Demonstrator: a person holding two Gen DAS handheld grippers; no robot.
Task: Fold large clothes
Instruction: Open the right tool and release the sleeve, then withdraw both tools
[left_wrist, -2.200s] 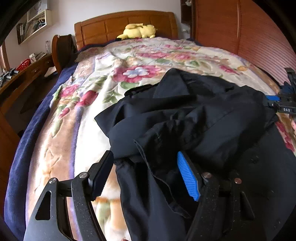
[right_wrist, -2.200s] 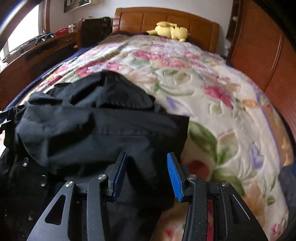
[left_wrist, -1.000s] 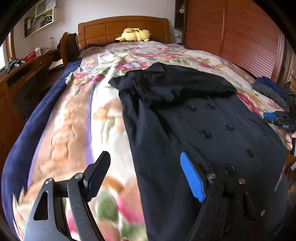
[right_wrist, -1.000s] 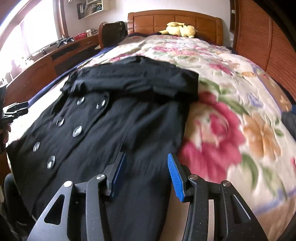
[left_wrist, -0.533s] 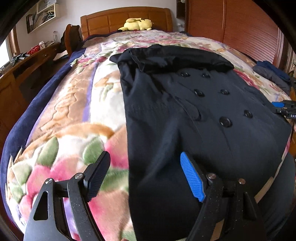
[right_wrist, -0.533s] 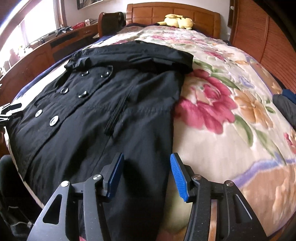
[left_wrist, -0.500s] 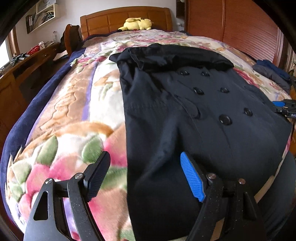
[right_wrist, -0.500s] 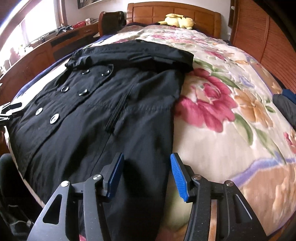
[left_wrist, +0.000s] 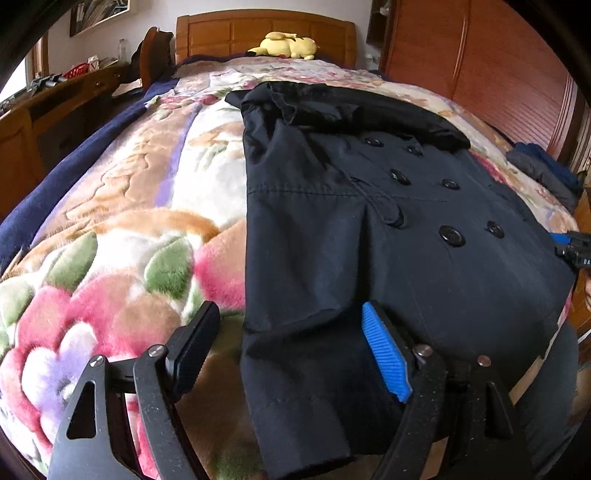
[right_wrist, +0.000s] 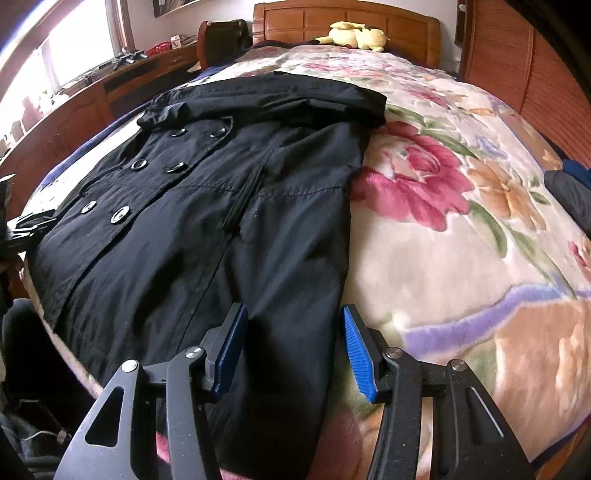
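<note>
Coat (left_wrist: 332, 229) now flatter; both grippers (left_wrist: 291, 347) (right_wrist: 291, 343) down-tilted, spread, seemingly unpinched over hem.

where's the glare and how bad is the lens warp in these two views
Right wrist view: the window at upper left is blown out white. Both views: fisheye bulges the bed into a dome, and dark lens corners cut in. Left wrist view: even light, no glare.

blanket (left_wrist: 122, 229): floral, spread over bed | plush toy (left_wrist: 284, 45): yellow, far end by headboard (left_wrist: 229, 35) | desk (right_wrist: 74, 107): left | dark clothes (left_wrist: 543, 173): right edge
</note>
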